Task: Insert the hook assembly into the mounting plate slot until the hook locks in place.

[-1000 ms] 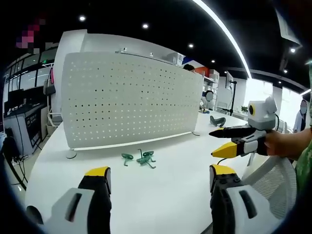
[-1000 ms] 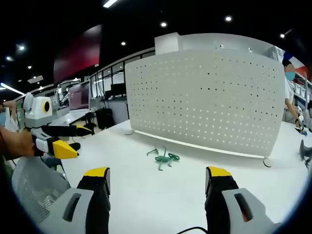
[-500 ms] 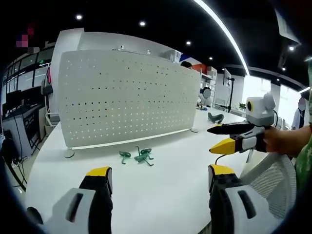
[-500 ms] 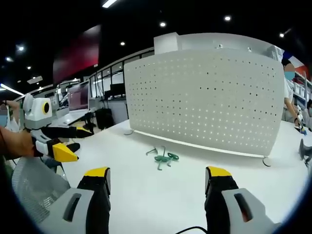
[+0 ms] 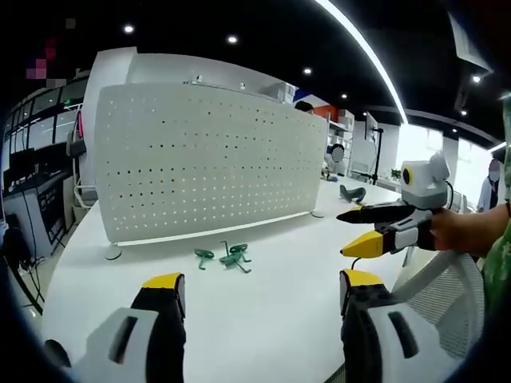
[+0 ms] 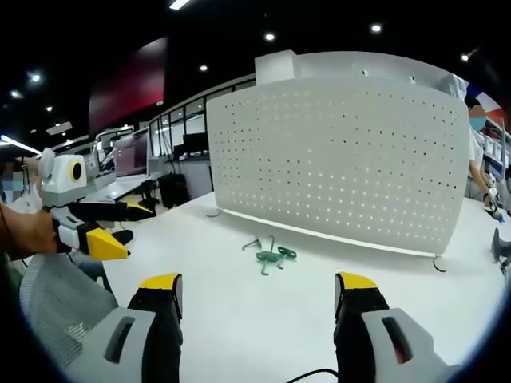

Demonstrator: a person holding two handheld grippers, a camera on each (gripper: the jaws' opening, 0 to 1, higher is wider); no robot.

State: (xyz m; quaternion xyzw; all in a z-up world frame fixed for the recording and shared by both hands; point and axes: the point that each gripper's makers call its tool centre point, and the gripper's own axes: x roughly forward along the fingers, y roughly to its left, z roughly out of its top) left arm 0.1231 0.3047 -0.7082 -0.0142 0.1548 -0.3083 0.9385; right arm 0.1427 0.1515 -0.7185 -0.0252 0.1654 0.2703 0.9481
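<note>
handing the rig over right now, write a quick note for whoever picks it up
Left gripper: open, empty, held above the near part of the white table.
Right gripper: open, empty, also held above the table; in the left gripper view it comes in from the right, fingers apart.
Green hooks: a small cluster lying loose on the table, just in front of the white pegboard, which stands upright on small feet.
Done: nothing yet; no hook is picked up and none is in the pegboard.
Left: pick up a hook, bring it to the pegboard, push it into a slot until it locks.
</note>
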